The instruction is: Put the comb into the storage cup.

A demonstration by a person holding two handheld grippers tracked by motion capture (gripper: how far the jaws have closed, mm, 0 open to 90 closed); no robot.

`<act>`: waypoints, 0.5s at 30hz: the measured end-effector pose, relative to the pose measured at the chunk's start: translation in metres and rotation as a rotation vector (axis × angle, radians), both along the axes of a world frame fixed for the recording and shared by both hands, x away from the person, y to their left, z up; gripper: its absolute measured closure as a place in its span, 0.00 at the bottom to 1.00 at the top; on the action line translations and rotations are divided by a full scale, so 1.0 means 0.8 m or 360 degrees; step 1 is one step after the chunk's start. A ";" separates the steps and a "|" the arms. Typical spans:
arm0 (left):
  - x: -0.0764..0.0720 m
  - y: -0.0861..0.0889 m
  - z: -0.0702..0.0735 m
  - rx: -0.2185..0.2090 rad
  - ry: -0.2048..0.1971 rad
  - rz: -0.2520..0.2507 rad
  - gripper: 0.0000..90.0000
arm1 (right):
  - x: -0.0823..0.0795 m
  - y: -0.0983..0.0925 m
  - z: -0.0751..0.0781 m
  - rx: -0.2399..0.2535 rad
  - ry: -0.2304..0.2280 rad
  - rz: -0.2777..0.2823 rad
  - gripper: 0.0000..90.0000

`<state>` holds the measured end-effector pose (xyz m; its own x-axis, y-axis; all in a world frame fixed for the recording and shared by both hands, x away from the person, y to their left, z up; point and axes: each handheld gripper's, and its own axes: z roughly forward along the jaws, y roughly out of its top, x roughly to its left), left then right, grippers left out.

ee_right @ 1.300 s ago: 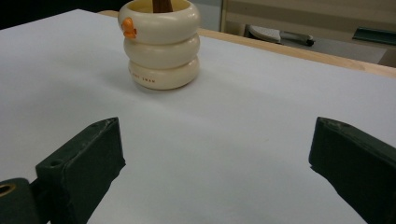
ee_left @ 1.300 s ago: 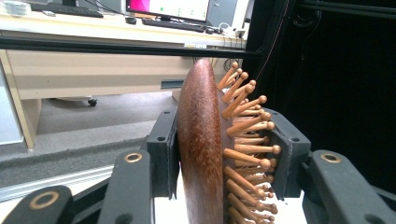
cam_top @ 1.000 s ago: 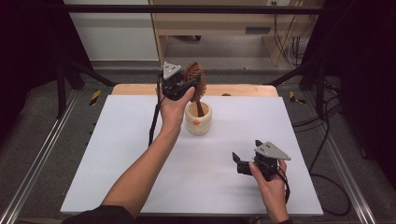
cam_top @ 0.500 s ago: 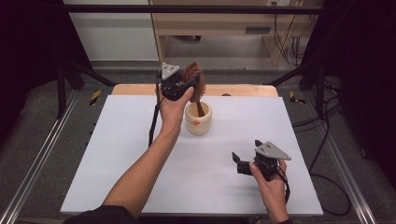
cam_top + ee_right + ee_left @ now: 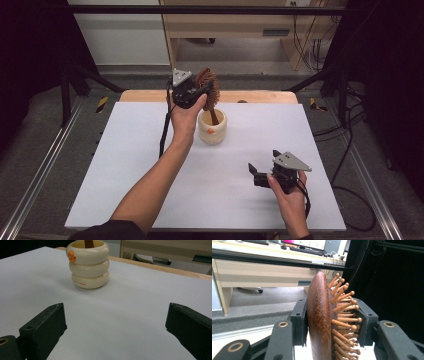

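A brown wooden hairbrush (image 5: 208, 85) stands upright with its handle down in a cream ringed cup (image 5: 212, 127) near the table's far middle. My left gripper (image 5: 192, 92) is shut on the brush head (image 5: 320, 320); its jaws press the smooth back on one side and the wooden pins (image 5: 344, 315) on the other. The cup (image 5: 88, 263) bears a small orange mark and the brush handle (image 5: 89, 243) rises from it. My right gripper (image 5: 257, 175) rests open on the white table at the near right, pointed toward the cup, with nothing between its fingers (image 5: 43, 327).
The white tabletop (image 5: 125, 165) has a wooden strip (image 5: 260, 96) along its far edge. Metal rails (image 5: 35, 170) run along both sides. Cables (image 5: 350, 130) trail on the floor at the right. A desk (image 5: 225, 25) stands behind the table.
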<state>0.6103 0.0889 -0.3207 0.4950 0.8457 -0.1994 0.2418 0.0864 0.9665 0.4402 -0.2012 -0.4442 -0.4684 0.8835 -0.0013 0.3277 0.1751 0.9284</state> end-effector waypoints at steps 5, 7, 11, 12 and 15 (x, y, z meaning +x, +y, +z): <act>0.000 -0.002 -0.003 0.0021 0.0003 -0.0005 0.58 | 0.000 0.000 0.000 0.0003 0.0001 -0.0001 0.04; 0.000 -0.003 -0.003 0.0021 0.0005 -0.0006 0.58 | 0.000 0.000 0.000 0.0003 0.0001 -0.0002 0.04; 0.000 -0.005 -0.005 0.0022 0.0007 -0.0010 0.58 | 0.000 0.000 0.000 0.0002 0.0004 0.0002 0.04; 0.000 -0.005 -0.005 0.0024 0.0007 -0.0011 0.58 | 0.000 0.000 0.000 0.0001 0.0004 0.0002 0.04; 0.000 -0.006 -0.007 0.0027 0.0009 -0.0012 0.58 | 0.000 0.000 0.000 0.0003 0.0008 0.0002 0.04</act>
